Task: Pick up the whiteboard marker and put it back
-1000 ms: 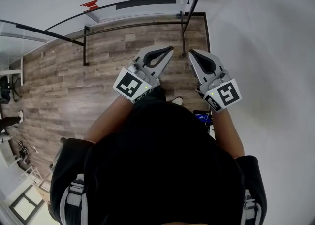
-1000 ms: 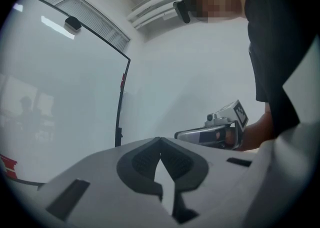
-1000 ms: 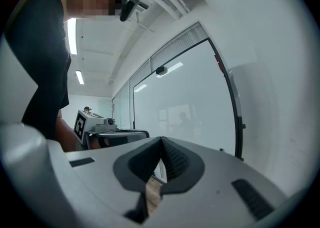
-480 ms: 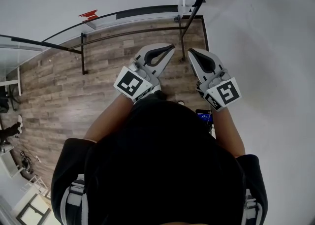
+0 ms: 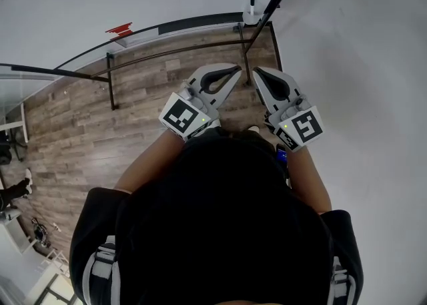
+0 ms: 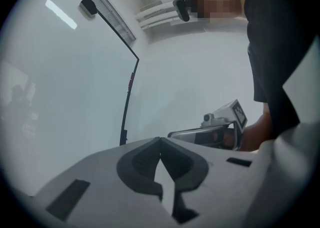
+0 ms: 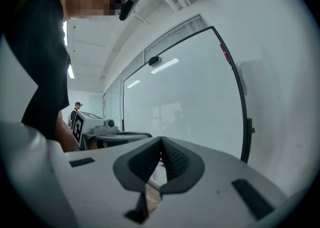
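The left gripper (image 6: 160,140) was held level, its jaws pressed together with nothing between them and the whiteboard (image 6: 65,97) spreading off to its left. Ahead of both tools, in the head view, a small dark marker (image 5: 252,1) seemed to stand upright in a white holder (image 5: 251,14) near the room's corner, well apart from either tip. It was too small to be sure. The right gripper (image 7: 161,138) was likewise closed and empty, just beside its partner above the wood floor (image 5: 133,110). The likely trouble was that shut jaws reaching the marker would knock it over or out of the holder rather than take it. The two tools, carried so near each other, could also clash on the approach.
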Tool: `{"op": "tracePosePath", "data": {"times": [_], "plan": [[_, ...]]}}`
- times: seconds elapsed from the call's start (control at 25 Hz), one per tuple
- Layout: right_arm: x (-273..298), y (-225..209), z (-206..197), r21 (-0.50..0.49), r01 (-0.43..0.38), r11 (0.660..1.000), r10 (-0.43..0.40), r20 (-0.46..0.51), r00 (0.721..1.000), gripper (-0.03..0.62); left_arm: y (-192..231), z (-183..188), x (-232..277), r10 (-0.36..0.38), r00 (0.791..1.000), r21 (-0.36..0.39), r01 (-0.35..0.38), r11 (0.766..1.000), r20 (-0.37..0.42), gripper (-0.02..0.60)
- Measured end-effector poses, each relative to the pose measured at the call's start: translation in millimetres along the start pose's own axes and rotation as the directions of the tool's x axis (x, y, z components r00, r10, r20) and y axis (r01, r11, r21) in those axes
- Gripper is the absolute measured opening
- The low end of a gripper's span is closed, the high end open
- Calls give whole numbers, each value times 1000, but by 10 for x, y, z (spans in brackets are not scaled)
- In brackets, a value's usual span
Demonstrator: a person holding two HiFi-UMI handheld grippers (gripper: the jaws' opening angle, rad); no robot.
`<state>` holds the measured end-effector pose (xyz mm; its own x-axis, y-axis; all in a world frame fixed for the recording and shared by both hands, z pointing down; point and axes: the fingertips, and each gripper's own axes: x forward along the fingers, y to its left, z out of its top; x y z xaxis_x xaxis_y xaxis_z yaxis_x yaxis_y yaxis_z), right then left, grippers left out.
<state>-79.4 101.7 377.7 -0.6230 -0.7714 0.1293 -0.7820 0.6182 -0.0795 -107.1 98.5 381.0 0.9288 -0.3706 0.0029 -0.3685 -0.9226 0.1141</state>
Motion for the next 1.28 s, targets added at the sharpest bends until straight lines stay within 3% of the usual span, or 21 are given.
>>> {"op": "tracePosePath", "data": {"times": [0.56,0.76,1.0,1.28], "plan": [[224,-300,-11,11,-10,1000,10,1,1000,2,286,33,197,7,1000,10,-8,1000,5,3],[336,-638,-25,9,-31,999,30,7,1000,2,482,-4,475,30,999,18,-29,999,-27,3],[393,-784,51,2,-51,999,51,12,999,2,568,67,597,48,999,23,-48,999,3,3],[480,-1283,180,-1,-90,996,90,11,996,2,806,137,1057,85,996,36,-85,996,4,3]]}}
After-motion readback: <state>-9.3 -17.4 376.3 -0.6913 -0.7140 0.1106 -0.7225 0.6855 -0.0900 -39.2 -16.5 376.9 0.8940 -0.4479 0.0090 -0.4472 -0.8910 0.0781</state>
